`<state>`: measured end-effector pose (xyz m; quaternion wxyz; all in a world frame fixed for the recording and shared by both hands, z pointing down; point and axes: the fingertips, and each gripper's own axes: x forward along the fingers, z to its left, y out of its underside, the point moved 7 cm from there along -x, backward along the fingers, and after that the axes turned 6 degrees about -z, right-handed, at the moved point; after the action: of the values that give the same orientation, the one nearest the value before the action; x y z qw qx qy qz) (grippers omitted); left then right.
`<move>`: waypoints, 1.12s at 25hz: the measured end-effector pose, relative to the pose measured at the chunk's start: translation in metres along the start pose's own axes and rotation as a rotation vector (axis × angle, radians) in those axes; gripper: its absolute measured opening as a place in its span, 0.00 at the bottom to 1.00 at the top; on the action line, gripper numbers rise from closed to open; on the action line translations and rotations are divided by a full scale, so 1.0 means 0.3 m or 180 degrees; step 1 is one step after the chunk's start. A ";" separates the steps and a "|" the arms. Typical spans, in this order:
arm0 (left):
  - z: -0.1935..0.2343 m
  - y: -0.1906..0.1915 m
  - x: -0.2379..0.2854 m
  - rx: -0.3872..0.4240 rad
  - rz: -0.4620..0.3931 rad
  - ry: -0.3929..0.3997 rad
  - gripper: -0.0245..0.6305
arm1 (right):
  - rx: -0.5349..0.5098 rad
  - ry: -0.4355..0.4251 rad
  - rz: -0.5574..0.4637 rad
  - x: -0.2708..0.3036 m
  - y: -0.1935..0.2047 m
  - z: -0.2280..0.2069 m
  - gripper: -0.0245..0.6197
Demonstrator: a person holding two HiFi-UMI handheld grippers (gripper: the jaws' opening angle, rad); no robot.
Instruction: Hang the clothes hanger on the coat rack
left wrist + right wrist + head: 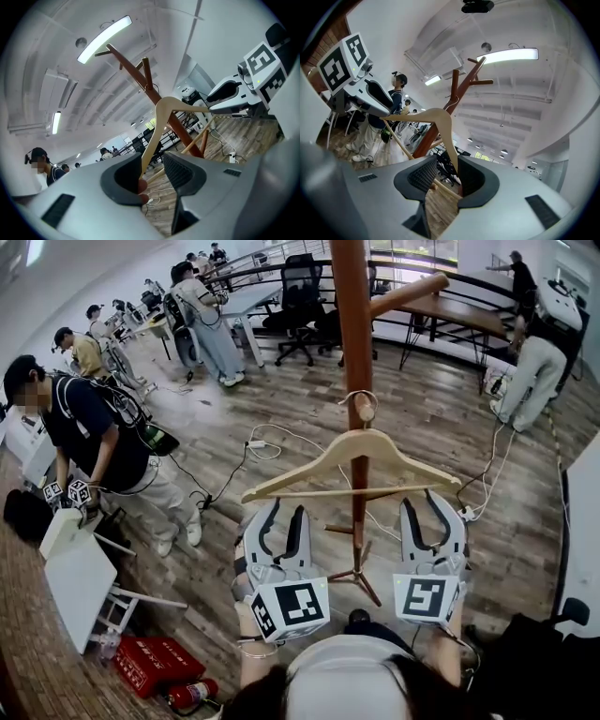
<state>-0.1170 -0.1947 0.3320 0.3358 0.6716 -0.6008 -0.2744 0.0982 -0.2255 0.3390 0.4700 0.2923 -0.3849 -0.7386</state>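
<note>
Head view: pale wooden hanger (309, 465) hangs crosswise off a peg (362, 409) of the red-brown wooden rack (352, 315), ends inside the spread-open left gripper (286, 510) and right gripper (422, 501).

Clothes hanger (328, 448): pale, smooth wood. Coat rack (352, 324): reddish-brown wood with a slight sheen. Left gripper (286, 512) and right gripper (419, 502): matt light-grey plastic, jaws lined in ribbed black. Floor (281, 390): grey wood-grain planks.

Left gripper (287, 510), right gripper (418, 500): fingers (298, 532) apart.
</note>
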 end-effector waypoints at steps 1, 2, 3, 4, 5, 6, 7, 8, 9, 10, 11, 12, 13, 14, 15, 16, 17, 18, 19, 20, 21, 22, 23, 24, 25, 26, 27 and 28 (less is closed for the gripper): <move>0.002 0.002 -0.008 -0.0030 -0.0009 0.0010 0.27 | 0.0010 0.0001 0.0003 -0.008 -0.004 0.004 0.27; 0.004 0.002 -0.016 -0.0061 -0.0018 0.0017 0.27 | 0.0023 0.0004 0.0004 -0.016 -0.007 0.007 0.27; 0.006 0.001 -0.024 -0.0091 -0.0028 0.0023 0.27 | 0.0041 0.0008 0.0000 -0.024 -0.012 0.009 0.27; 0.007 -0.001 -0.033 -0.0120 -0.0039 0.0029 0.27 | 0.0059 0.0011 -0.0001 -0.034 -0.017 0.011 0.27; 0.009 -0.002 -0.043 -0.0146 -0.0052 0.0032 0.27 | 0.0072 0.0013 0.0004 -0.045 -0.022 0.013 0.27; 0.011 -0.003 -0.054 -0.0170 -0.0067 0.0033 0.27 | 0.0080 0.0017 0.0008 -0.057 -0.028 0.017 0.27; 0.013 -0.003 -0.065 -0.0189 -0.0082 0.0033 0.26 | 0.0090 0.0024 0.0009 -0.068 -0.034 0.021 0.27; 0.014 -0.002 -0.075 -0.0205 -0.0095 0.0035 0.25 | 0.0107 0.0032 0.0007 -0.078 -0.040 0.026 0.26; 0.014 0.001 -0.084 -0.0221 -0.0104 0.0041 0.25 | 0.0133 0.0038 0.0004 -0.087 -0.045 0.032 0.26; 0.013 0.005 -0.091 -0.0241 -0.0109 0.0051 0.24 | 0.0169 0.0037 0.0002 -0.095 -0.049 0.036 0.25; 0.011 0.010 -0.098 -0.0268 -0.0111 0.0064 0.24 | 0.0217 0.0030 -0.0001 -0.102 -0.051 0.041 0.25; 0.009 0.016 -0.104 -0.0299 -0.0113 0.0078 0.23 | 0.0276 0.0024 -0.0004 -0.110 -0.052 0.046 0.25; 0.008 0.023 -0.112 -0.0334 -0.0117 0.0091 0.23 | 0.0336 0.0016 -0.0001 -0.118 -0.053 0.052 0.25; 0.007 0.030 -0.119 -0.0371 -0.0124 0.0100 0.23 | 0.0389 0.0009 0.0010 -0.126 -0.052 0.059 0.24; 0.007 0.036 -0.128 -0.0411 -0.0134 0.0106 0.23 | 0.0435 0.0002 0.0019 -0.133 -0.053 0.067 0.24; 0.009 0.041 -0.136 -0.0455 -0.0146 0.0109 0.23 | 0.0478 -0.0001 0.0019 -0.139 -0.054 0.074 0.23; 0.012 0.045 -0.146 -0.0503 -0.0159 0.0114 0.22 | 0.0517 0.0002 0.0002 -0.145 -0.058 0.080 0.22; 0.014 0.047 -0.156 -0.0548 -0.0170 0.0121 0.21 | 0.0547 0.0012 -0.0026 -0.151 -0.063 0.085 0.21; 0.015 0.048 -0.167 -0.0585 -0.0180 0.0129 0.21 | 0.0565 0.0020 -0.0047 -0.158 -0.069 0.089 0.21; 0.015 0.049 -0.177 -0.0614 -0.0187 0.0134 0.21 | 0.0572 0.0024 -0.0051 -0.166 -0.076 0.093 0.20; 0.015 0.048 -0.187 -0.0635 -0.0193 0.0136 0.20 | 0.0574 0.0031 -0.0054 -0.174 -0.082 0.097 0.20; 0.016 0.047 -0.196 -0.0652 -0.0200 0.0136 0.19 | 0.0571 0.0047 -0.0069 -0.180 -0.089 0.099 0.19; 0.017 0.046 -0.204 -0.0669 -0.0208 0.0136 0.18 | 0.0566 0.0065 -0.0090 -0.187 -0.095 0.101 0.18; 0.018 0.045 -0.211 -0.0691 -0.0218 0.0139 0.17 | 0.0560 0.0079 -0.0101 -0.193 -0.099 0.104 0.17; 0.018 0.044 -0.219 -0.0717 -0.0228 0.0145 0.17 | 0.0559 0.0088 -0.0100 -0.201 -0.100 0.108 0.17; 0.017 0.046 -0.228 -0.0743 -0.0238 0.0152 0.16 | 0.0565 0.0094 -0.0094 -0.210 -0.101 0.114 0.16; 0.015 0.049 -0.239 -0.0764 -0.0245 0.0158 0.15 | 0.0575 0.0099 -0.0089 -0.219 -0.101 0.121 0.16; 0.012 0.053 -0.250 -0.0782 -0.0250 0.0161 0.15 | 0.0585 0.0103 -0.0085 -0.229 -0.102 0.129 0.15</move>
<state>-0.1392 -0.1216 0.3395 0.4196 0.6551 -0.5272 -0.3418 0.0798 -0.1430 0.3385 0.4376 0.3511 -0.4394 -0.7015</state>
